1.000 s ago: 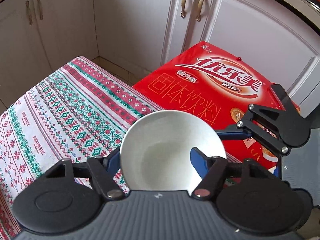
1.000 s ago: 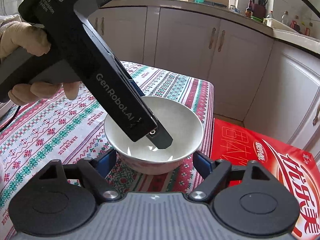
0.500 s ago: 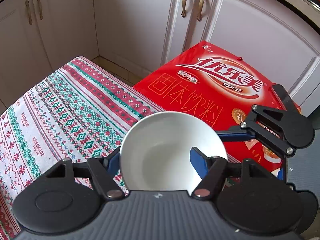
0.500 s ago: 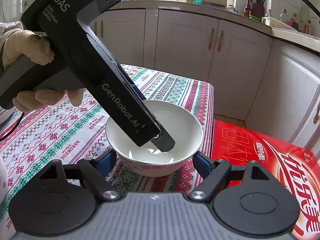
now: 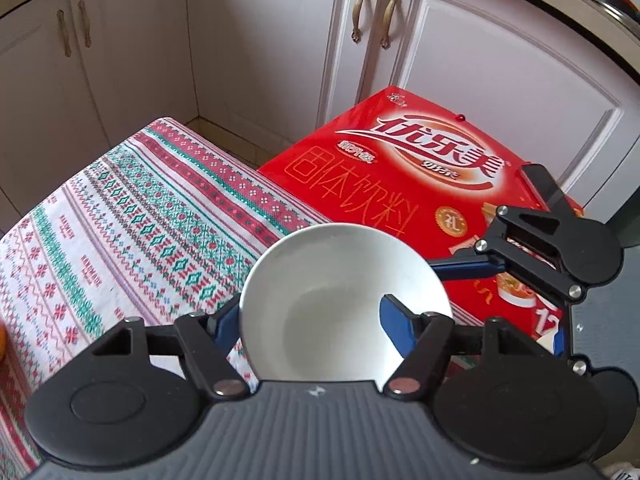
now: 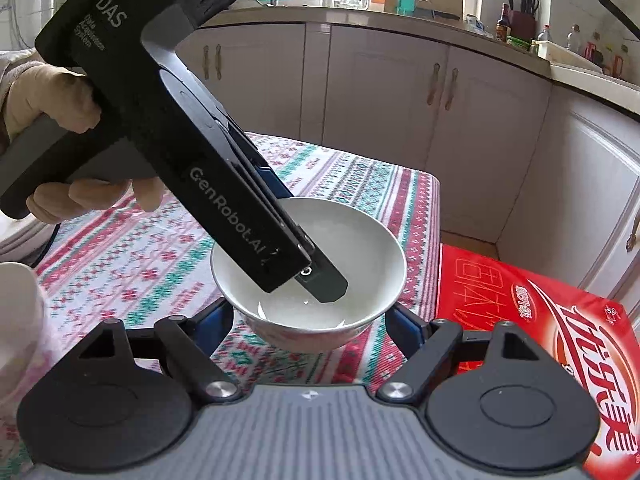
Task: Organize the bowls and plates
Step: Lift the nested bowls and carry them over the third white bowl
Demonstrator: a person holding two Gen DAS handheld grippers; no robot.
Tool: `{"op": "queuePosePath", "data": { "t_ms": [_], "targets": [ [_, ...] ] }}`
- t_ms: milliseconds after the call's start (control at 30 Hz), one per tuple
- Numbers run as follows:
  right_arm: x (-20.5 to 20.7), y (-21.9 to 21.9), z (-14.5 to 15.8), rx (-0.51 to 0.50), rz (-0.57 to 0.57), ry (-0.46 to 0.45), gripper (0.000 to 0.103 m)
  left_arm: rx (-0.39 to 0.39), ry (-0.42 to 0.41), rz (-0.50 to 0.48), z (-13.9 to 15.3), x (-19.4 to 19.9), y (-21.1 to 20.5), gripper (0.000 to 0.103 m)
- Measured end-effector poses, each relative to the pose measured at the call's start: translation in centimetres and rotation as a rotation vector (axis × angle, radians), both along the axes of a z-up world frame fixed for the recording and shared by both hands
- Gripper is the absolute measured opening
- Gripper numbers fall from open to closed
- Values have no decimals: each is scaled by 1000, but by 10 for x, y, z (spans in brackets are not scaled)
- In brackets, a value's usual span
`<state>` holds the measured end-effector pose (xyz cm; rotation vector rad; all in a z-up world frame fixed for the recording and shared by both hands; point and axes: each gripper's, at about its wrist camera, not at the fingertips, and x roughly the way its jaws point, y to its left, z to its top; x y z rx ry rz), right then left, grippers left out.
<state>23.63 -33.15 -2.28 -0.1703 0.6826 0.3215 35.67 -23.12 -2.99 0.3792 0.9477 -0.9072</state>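
A white bowl (image 5: pixel 344 304) is near the table's right edge. My left gripper (image 5: pixel 308 320) straddles its near wall: one finger is outside on the left, the other finger (image 5: pixel 396 320) is inside the bowl. In the right wrist view the bowl (image 6: pixel 360 248) looks lifted slightly above the cloth, with the left gripper body (image 6: pixel 180 128) reaching down into it. My right gripper (image 6: pixel 310 320) is open, its blue pads (image 6: pixel 218 318) on either side of the bowl's base without touching it. It also shows in the left wrist view (image 5: pixel 472 266).
The table has a red, green and white patterned cloth (image 5: pixel 132 220). A red printed carton (image 5: pixel 420 176) stands on the floor just past the table's right edge. White kitchen cabinets (image 6: pixel 380 92) lie beyond. A white object (image 6: pixel 16 308) sits at the left edge.
The bowl and my left gripper have risen slightly and tilted. My right gripper has moved a little closer under the bowl.
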Motion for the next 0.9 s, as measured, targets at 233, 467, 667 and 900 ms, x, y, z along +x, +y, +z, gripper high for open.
{"op": "queuePosePath", "data": {
  "t_ms": [233, 467, 667, 900],
  "targets": [
    [-26, 15, 22, 8, 27, 3, 86, -14, -20, 10, 23, -33, 18, 70],
    [-51, 35, 44, 6, 69, -25, 86, -24, -53, 38, 43, -66, 40, 70],
    [-71, 53, 55, 11, 111, -37, 86, -21, -80, 73, 54, -90, 65, 70],
    [-92, 77, 62, 7, 163, -49, 86, -24, -122, 115, 65, -116, 94, 70]
  ]
}}
